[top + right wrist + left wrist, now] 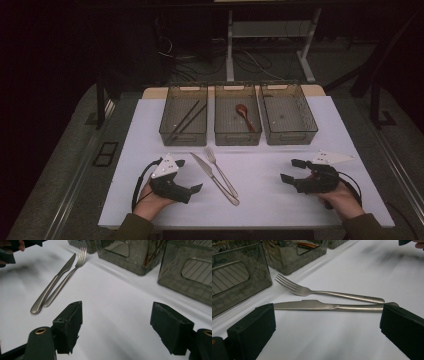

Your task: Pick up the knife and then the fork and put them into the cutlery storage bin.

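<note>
Knife (214, 176) and fork (220, 172) lie side by side on the white table (280, 200), between the two hand-held grippers and just in front of a row of three smoked-plastic bins. In the high view their handles meet near the person, so the two pieces form a narrow V, blade and tines pointing toward the bins. The left bin (184, 116) holds chopsticks (186, 120), the middle bin (237, 117) a red spoon (245, 116), and the right bin (288, 115) looks empty.

The left hand-held gripper (188, 176) rests on the table just left of the cutlery, jaws wide and empty; in the left gripper view both pieces lie across the gap ahead of its jaws. The right hand-held gripper (294, 170) sits well to the right, jaws also wide with nothing between them.

Risks, as a judgement: because the handles touch, a closing grip may catch both pieces or push one aside. Thin, flat steel on a smooth surface may also slide or pivot away from the pads, and a low pinch could scrape the table.
</note>
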A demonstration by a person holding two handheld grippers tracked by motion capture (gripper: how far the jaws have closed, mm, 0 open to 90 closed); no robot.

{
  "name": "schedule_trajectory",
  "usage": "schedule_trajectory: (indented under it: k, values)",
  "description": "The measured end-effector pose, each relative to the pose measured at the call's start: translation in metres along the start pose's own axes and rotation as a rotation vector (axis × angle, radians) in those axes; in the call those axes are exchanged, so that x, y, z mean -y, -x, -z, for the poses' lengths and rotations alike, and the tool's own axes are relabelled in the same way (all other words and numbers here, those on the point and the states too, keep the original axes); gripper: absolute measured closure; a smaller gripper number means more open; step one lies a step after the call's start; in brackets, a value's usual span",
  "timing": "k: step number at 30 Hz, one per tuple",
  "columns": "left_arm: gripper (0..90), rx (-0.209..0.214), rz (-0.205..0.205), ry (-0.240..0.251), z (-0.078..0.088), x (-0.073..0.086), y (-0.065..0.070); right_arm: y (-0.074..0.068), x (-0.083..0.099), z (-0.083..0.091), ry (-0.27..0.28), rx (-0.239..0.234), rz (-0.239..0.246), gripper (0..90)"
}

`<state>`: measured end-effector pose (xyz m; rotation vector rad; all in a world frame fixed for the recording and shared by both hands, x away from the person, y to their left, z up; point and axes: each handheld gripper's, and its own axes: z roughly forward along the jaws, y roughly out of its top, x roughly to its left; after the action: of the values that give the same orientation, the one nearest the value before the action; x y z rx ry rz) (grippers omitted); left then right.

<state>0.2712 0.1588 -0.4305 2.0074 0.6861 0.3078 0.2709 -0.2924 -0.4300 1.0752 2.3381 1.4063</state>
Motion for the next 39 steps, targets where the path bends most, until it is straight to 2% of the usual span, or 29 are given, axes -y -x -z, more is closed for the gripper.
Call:
schedule_trajectory:
  k: [6,10,12,17,25,33,35,39]
  values:
    - [0.2,0.013,0.004,-0.001,0.0,-0.001,0.001,-0.002,0.008,0.006,-0.003,0.001,-0.001,25.0]
    - [7.5,0.041,0.003,-0.004,0.0,-0.002,0.004,-0.001,0.008,0.005,-0.005,0.006,0.002,25.1]
    - [15.0,0.057,0.001,-0.006,-0.002,-0.004,0.005,-0.002,0.008,0.006,-0.005,0.003,0.008,25.1]
    - [26.5,0.096,-0.011,-0.022,-0.007,-0.007,0.011,-0.002,0.008,0.007,0.001,0.009,0.003,25.1]
    - [59.8,0.181,-0.022,-0.051,-0.02,-0.012,0.016,-0.002,0.008,0.006,0.0,0.01,0.006,25.1]
    - [85.6,0.242,-0.068,-0.085,-0.042,-0.02,0.029,-0.002,0.008,0.005,-0.008,0.012,0.005,25.1]
    - [88.7,0.253,-0.077,-0.101,-0.048,-0.021,0.031,-0.002,0.009,0.004,-0.01,0.013,0.005,25.1]
    - [88.8,0.265,-0.102,-0.132,-0.061,-0.022,0.038,-0.002,0.009,0.004,-0.01,0.015,0.006,25.1]
